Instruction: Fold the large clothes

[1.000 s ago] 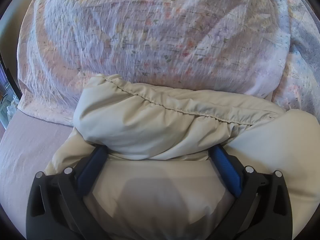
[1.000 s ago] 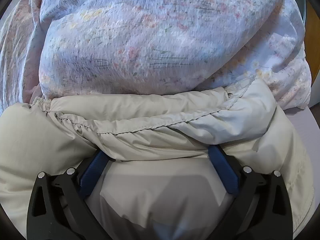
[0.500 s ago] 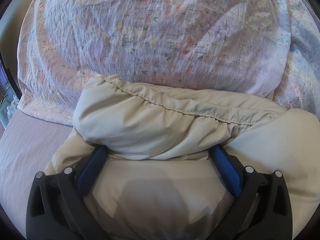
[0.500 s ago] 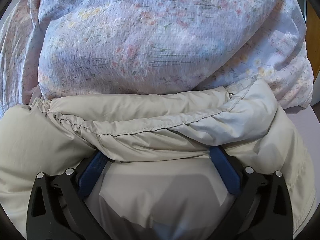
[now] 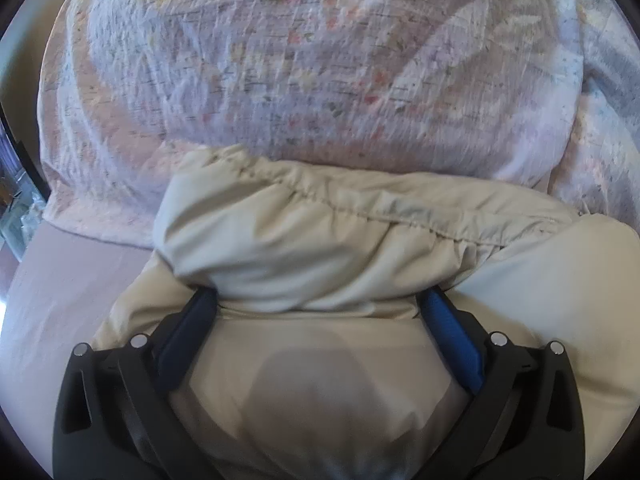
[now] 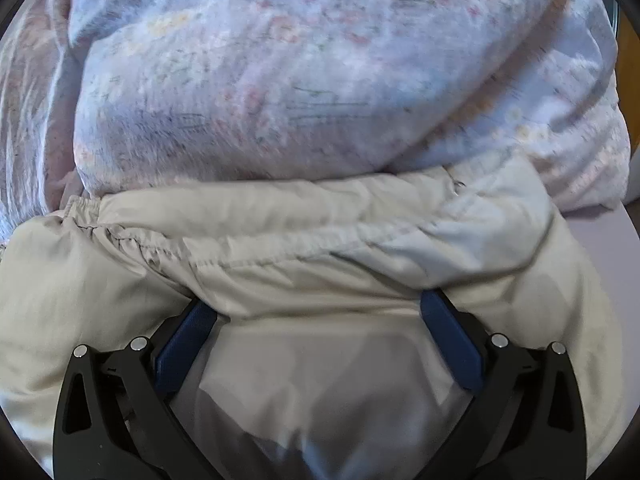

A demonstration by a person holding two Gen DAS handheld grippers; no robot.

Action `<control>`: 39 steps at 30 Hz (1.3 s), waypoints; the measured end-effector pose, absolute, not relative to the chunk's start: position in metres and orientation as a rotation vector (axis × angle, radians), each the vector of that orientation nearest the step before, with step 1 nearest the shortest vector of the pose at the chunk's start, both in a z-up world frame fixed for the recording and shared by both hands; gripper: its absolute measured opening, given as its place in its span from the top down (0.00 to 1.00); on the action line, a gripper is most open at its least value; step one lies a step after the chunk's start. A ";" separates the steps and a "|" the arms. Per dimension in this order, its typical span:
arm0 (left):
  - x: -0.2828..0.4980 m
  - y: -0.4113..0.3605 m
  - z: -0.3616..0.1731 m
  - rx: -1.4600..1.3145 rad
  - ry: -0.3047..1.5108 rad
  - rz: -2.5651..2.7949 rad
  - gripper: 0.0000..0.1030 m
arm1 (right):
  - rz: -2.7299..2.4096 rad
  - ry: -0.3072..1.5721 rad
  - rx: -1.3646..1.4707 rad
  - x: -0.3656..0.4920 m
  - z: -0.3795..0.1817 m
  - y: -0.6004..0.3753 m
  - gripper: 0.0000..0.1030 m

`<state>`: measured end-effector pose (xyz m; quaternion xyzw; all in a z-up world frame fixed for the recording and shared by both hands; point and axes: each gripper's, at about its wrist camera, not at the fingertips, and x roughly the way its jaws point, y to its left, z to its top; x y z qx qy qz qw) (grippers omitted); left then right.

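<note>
Beige padded jacket of smooth, puffy fabric lay on a mauve bedsheet, its gathered, stitched hem bunched into a thick roll that butted against a large floral-printed quilt in pale lilac and pink. In the left wrist view the left gripper, black-framed with blue finger pads, had its two fingers spread wide apart, and the roll of jacket fabric lay over both fingertips, hiding them; more of the jacket filled the space between the fingers below the roll. Whether the fingers pressed on any fabric could not be told, since the tips were covered. The bare sheet showed at the left of this view, beside the jacket's edge.

In the right wrist view the jacket showed the same arrangement: the elasticated hem ran across the frame, just below the floral quilt and touching it. The right gripper also stood with its blue-padded fingers splayed wide, tips tucked under the bunched roll, with jacket fabric lying between them. A strip of the sheet appeared at the right edge. Both views were slightly blurred.
</note>
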<state>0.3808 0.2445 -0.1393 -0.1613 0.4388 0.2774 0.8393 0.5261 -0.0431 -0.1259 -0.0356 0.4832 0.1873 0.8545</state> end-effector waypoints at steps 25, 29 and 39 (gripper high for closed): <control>0.232 0.250 -0.118 -0.527 1.114 0.568 0.03 | 0.139 1.287 0.651 0.442 -0.136 -0.263 0.01; 0.241 0.249 -0.130 -0.577 1.135 0.546 0.03 | 0.164 1.302 0.673 0.444 -0.144 -0.243 0.01; 0.262 0.265 -0.142 -0.718 1.069 0.517 0.25 | 0.202 1.280 0.696 0.450 -0.148 -0.212 0.35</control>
